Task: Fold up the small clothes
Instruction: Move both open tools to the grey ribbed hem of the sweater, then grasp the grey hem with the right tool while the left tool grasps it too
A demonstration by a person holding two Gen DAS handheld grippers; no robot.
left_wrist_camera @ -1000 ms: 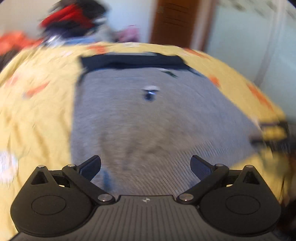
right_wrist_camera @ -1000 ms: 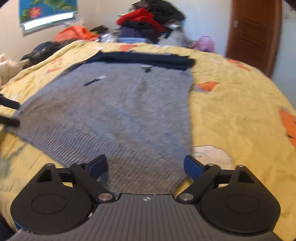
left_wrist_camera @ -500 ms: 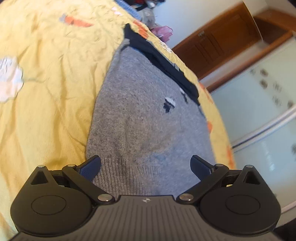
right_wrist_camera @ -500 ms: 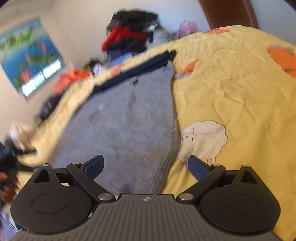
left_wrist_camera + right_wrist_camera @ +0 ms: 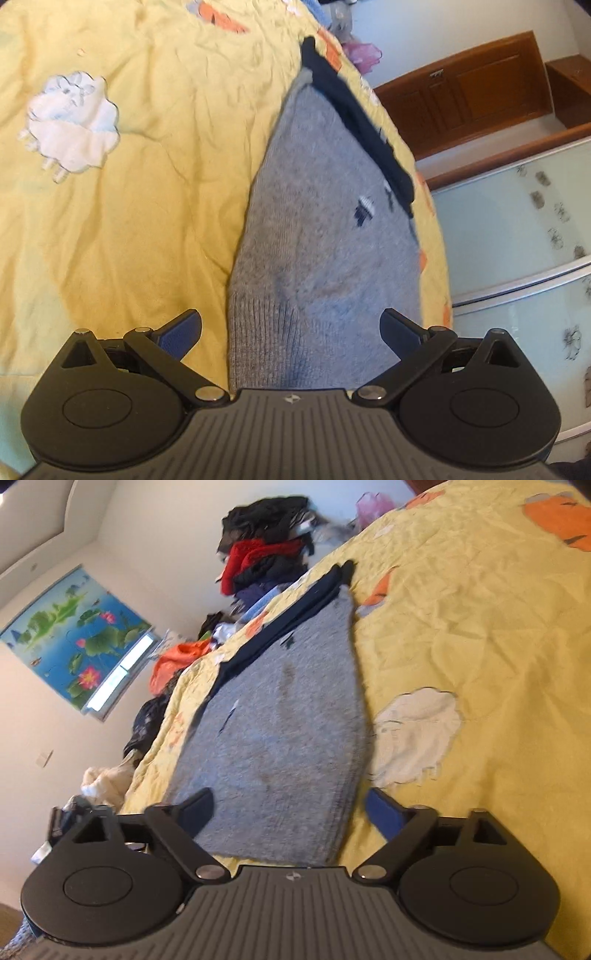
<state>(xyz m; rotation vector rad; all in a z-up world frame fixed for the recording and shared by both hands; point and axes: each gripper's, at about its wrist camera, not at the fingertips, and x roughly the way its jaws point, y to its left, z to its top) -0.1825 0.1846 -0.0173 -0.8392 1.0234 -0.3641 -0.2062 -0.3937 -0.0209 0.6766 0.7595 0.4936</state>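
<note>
Grey sweater [image 5: 325, 236] lies flat on the yellow bed [image 5: 129, 221], its long axis running straight away from you, ribbed hem nearest and dark collar band [image 5: 362, 122] farthest. Your left hand-held gripper [image 5: 291, 332] stands wide open and holds nothing; the hem's left corner sits between its fingers. Your right hand-held gripper [image 5: 290, 808] is likewise wide open and empty, straddling the hem's right corner, with a sheep patch [image 5: 413, 734] just beside that edge. Each gripper is nearest its own corner, so the coming grasp likely takes both hem corners and carries them toward the collar. Whether the fingers touch cloth cannot be told.
</note>
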